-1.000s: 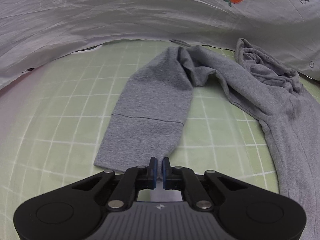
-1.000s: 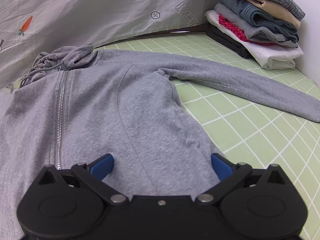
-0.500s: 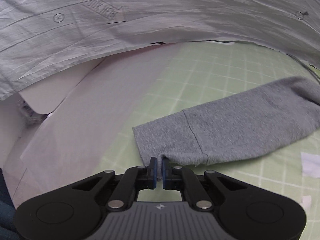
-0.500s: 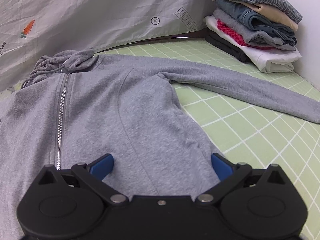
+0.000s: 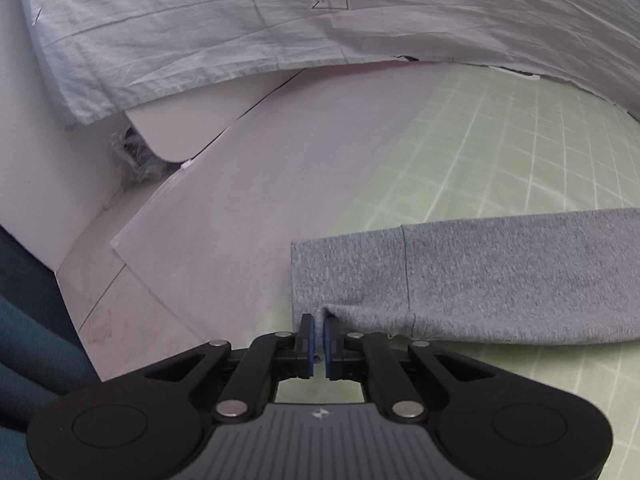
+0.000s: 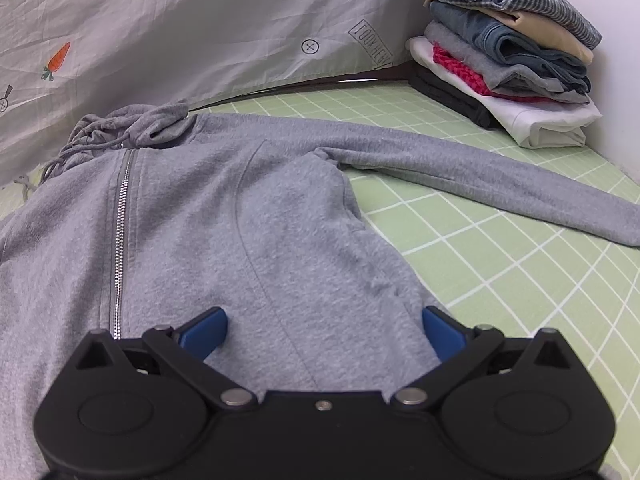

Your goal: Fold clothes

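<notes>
1. A grey zip-up hoodie (image 6: pixel 280 208) lies face up and spread flat on a green gridded mat (image 6: pixel 500 248) covering the tabletop.
2. Its silver zipper (image 6: pixel 120 232) is closed and runs down the front; the hood (image 6: pixel 132 128) is bunched with loose drawstrings at the far edge, against a hanging white printed sheet (image 6: pixel 180 32).
3. One sleeve (image 6: pixel 480 176) stretches out straight toward the mat's right edge, ending short of a stack of folded clothes (image 6: pixel 508 64) in the far right corner.
4. The other sleeve's cuff (image 5: pixel 348 276) lies flat near the mat's left edge, beside bare white tabletop (image 5: pixel 224 240).
5. The left gripper (image 5: pixel 316 334) is clenched on the cuff's near corner, the fabric pinched between its blue pads.
6. The right gripper (image 6: pixel 320 332) is released, its jaws spread wide over the hoodie's lower front, grasping nothing.
</notes>
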`<act>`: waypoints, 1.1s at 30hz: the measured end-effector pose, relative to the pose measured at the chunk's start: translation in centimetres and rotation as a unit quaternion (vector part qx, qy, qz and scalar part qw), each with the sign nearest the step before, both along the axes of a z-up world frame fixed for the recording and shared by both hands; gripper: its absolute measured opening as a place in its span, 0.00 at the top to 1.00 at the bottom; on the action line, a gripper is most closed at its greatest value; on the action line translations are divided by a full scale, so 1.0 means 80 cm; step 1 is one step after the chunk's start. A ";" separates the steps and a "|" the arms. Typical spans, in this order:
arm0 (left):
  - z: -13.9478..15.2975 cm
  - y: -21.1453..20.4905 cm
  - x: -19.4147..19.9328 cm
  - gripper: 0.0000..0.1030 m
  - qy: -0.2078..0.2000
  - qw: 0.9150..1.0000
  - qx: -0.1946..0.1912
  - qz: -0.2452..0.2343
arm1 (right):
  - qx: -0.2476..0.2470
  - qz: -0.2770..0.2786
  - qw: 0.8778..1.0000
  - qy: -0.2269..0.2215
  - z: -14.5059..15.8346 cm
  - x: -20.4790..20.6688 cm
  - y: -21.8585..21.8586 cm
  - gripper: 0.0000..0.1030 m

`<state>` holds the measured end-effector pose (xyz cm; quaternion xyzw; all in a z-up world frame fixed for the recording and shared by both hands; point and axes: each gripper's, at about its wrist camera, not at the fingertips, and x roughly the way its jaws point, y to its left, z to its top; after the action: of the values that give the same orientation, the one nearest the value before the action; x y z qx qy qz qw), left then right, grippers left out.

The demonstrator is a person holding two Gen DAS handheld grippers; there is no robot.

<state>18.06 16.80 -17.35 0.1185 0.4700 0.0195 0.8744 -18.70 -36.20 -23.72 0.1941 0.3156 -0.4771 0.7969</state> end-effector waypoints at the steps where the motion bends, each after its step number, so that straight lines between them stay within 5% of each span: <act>1: -0.003 0.004 -0.006 0.94 0.004 1.000 -0.002 0.005 | 0.000 0.000 1.000 0.000 0.000 0.000 0.000 0.00; 10: 0.002 -0.008 -0.028 0.87 0.010 1.000 0.008 0.009 | -0.011 0.001 1.000 -0.006 -0.003 -0.002 0.002 0.00; 16: 0.024 -0.020 -0.056 0.54 0.004 1.000 -0.006 0.018 | -0.003 0.008 1.000 -0.004 0.000 -0.003 -0.002 0.00; 22: 0.043 -0.057 -0.109 0.38 -0.002 1.000 -0.019 -0.007 | 0.036 0.045 0.998 -0.005 0.015 -0.018 -0.017 0.00; 25: 0.043 -0.084 -0.138 0.38 0.007 0.997 -0.062 -0.037 | 0.028 0.055 0.998 0.000 0.024 -0.038 -0.018 0.00; 27: 0.041 -0.108 -0.156 0.37 0.028 0.989 -0.122 -0.079 | 0.026 0.068 0.997 0.006 0.027 -0.056 -0.020 0.00; 29: 0.040 -0.140 -0.172 0.35 0.059 0.971 -0.193 -0.130 | 0.036 0.078 0.996 0.012 0.025 -0.074 -0.024 0.00; 33: 0.027 -0.227 -0.210 0.31 0.116 0.935 -0.227 -0.245 | 0.066 0.095 0.993 0.017 0.019 -0.109 -0.033 0.00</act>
<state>1.30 -1.40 -15.16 0.0298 0.5166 -0.3167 0.7949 -27.40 -38.86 -22.24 0.2070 0.3769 -0.3807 0.8187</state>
